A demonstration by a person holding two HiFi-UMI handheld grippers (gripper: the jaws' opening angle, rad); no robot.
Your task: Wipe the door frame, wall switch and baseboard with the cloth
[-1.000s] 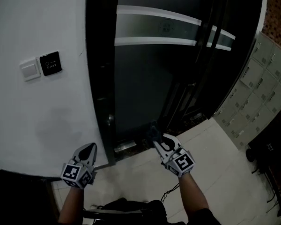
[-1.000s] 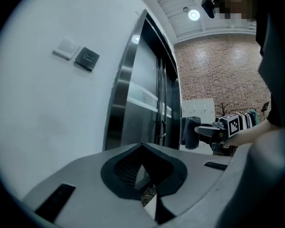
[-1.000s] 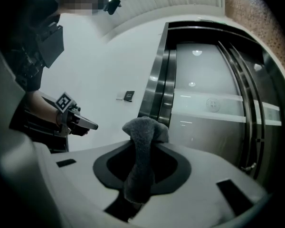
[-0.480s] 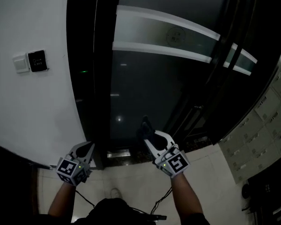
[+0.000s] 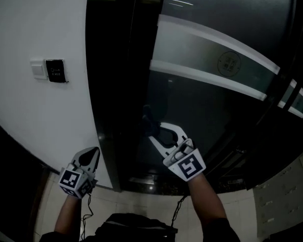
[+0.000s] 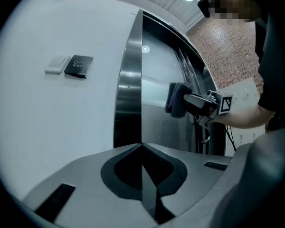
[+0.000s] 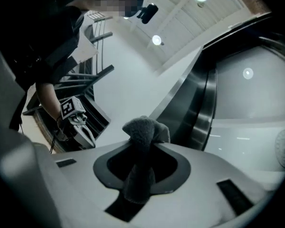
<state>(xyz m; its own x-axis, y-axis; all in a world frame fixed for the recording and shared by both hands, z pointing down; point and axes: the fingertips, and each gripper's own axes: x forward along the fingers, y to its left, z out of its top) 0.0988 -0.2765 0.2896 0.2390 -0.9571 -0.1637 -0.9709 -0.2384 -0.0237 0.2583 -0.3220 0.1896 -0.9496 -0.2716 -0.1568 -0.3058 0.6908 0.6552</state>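
Observation:
My right gripper [image 5: 159, 131] is shut on a dark bunched cloth [image 5: 148, 118], held up against the dark glass door [image 5: 202, 110] just right of the black metal door frame [image 5: 108, 110]. In the right gripper view the cloth [image 7: 143, 133] sticks out between the jaws of that gripper [image 7: 142, 146]. My left gripper [image 5: 92, 153] is shut and empty, low beside the frame's foot; its own view shows its jaws [image 6: 142, 148] closed together. On the white wall sit a white wall switch [image 5: 39, 69] and a black exit panel [image 5: 55, 70].
The glass door carries two white stripes [image 5: 212, 42] and a round emblem [image 5: 229, 62]. A dark band [image 5: 15, 150] runs under the white wall. Pale floor tiles [image 5: 136, 205] lie at the door's foot, lockers [image 5: 288, 195] at the lower right. A cable [image 5: 178, 208] hangs from my right arm.
My right gripper has risen with the cloth from near the floor up the glass door, close to the frame. The left gripper stayed low by the wall. My head view swung.

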